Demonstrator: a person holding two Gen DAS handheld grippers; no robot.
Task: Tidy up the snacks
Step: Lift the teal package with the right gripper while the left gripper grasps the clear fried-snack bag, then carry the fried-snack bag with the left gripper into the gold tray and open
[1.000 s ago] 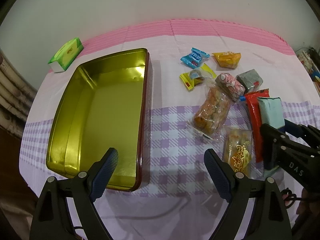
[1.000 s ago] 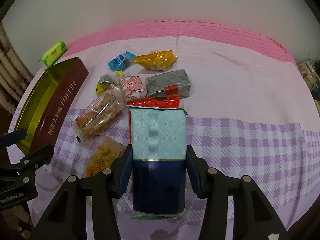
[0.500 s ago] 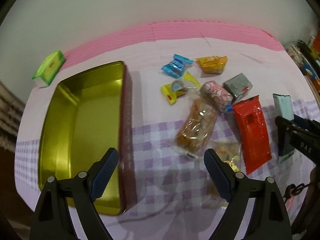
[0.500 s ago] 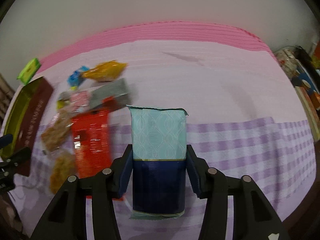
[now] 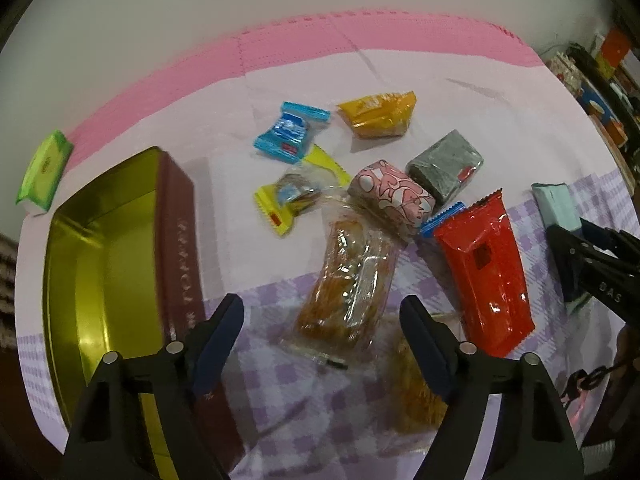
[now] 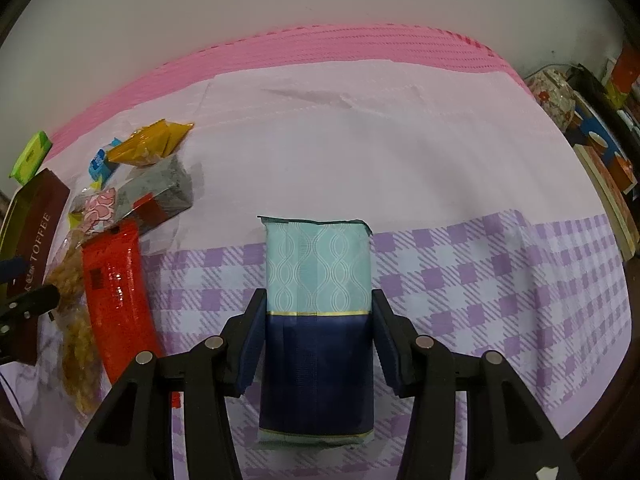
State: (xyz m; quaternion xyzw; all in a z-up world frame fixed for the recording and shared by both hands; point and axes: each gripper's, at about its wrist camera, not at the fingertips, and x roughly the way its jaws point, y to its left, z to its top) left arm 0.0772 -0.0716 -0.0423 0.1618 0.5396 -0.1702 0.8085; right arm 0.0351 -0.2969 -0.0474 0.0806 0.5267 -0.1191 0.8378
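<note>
My right gripper (image 6: 318,332) is shut on a teal and navy snack pack (image 6: 318,280), held over the purple-checked cloth; the pack also shows at the right of the left wrist view (image 5: 556,206). My left gripper (image 5: 322,328) is open and empty above a clear pack of golden pastries (image 5: 348,284). An open gold tin with maroon sides (image 5: 104,280) lies at the left. A red pack (image 5: 484,276), a pink-patterned pack (image 5: 390,196), a grey pack (image 5: 446,164), a yellow candy (image 5: 298,196), a blue candy (image 5: 290,132) and an orange pack (image 5: 378,114) lie loose.
A green tissue pack (image 5: 44,172) lies behind the tin near the pink cloth edge. Another golden pastry pack (image 5: 416,392) lies under my left gripper's right finger. Books and boxes (image 6: 600,148) stand beyond the table's right edge. Bare cloth (image 6: 400,160) spreads ahead of my right gripper.
My right gripper has carried the teal and navy pack rightward, off the red pack. My left gripper has moved right from above the tin to above the clear pastry pack.
</note>
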